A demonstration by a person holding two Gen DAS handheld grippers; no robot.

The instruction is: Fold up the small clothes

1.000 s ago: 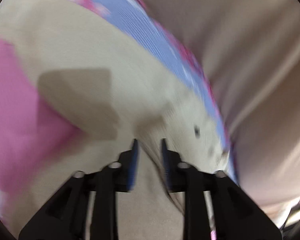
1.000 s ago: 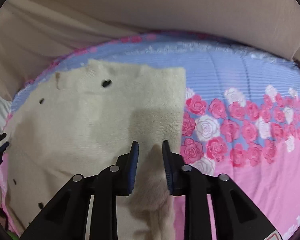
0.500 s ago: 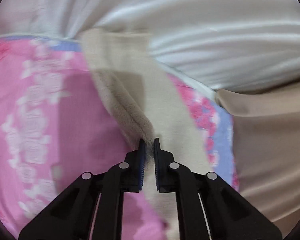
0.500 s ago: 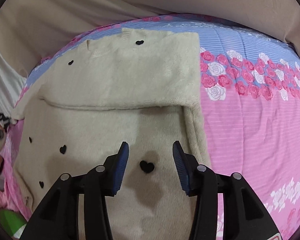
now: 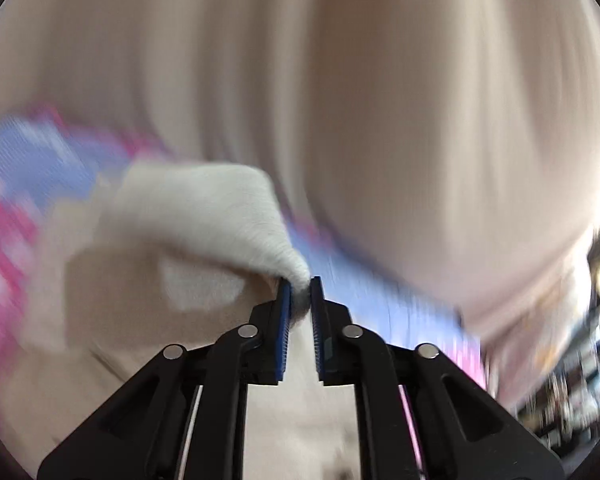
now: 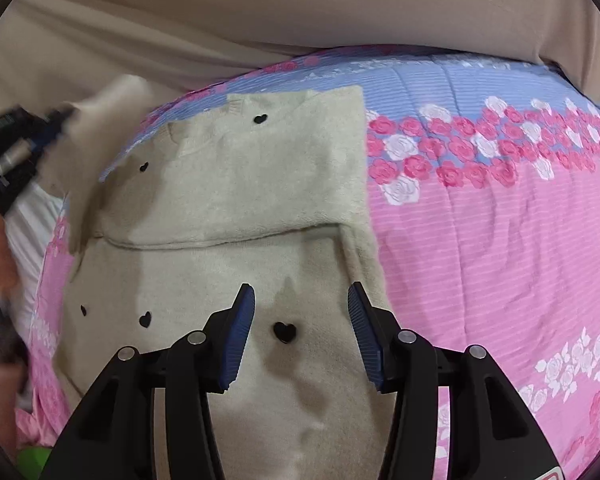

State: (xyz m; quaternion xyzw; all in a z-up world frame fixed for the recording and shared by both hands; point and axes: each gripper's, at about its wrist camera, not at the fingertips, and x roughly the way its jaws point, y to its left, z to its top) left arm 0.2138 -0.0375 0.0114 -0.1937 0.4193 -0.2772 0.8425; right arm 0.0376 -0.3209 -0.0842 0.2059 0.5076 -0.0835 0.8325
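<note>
The left gripper (image 5: 299,300) has its jaws clenched on a corner of the cream sweater (image 6: 236,200), though heavy blur smears that view. The right gripper (image 6: 301,336) hovers with jaws released over the sweater, which lies on the floral bed (image 6: 480,240) at centre left, its lower part cut off by the frame.

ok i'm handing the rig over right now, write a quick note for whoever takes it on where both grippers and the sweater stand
Left gripper: shut on a sleeve end of the cream sweater, lifted off the bed at the sweater's left side; that view is motion-blurred.
Right gripper: open, holding nothing, above the sweater's lower body near a black heart.
Sweater: lies on the pink and blue floral quilt. Its right side is already folded in, with a straight edge, and a fold line crosses the middle.
Left to do: lay the held sleeve across the body, then fold the sweater into a compact stack.
</note>
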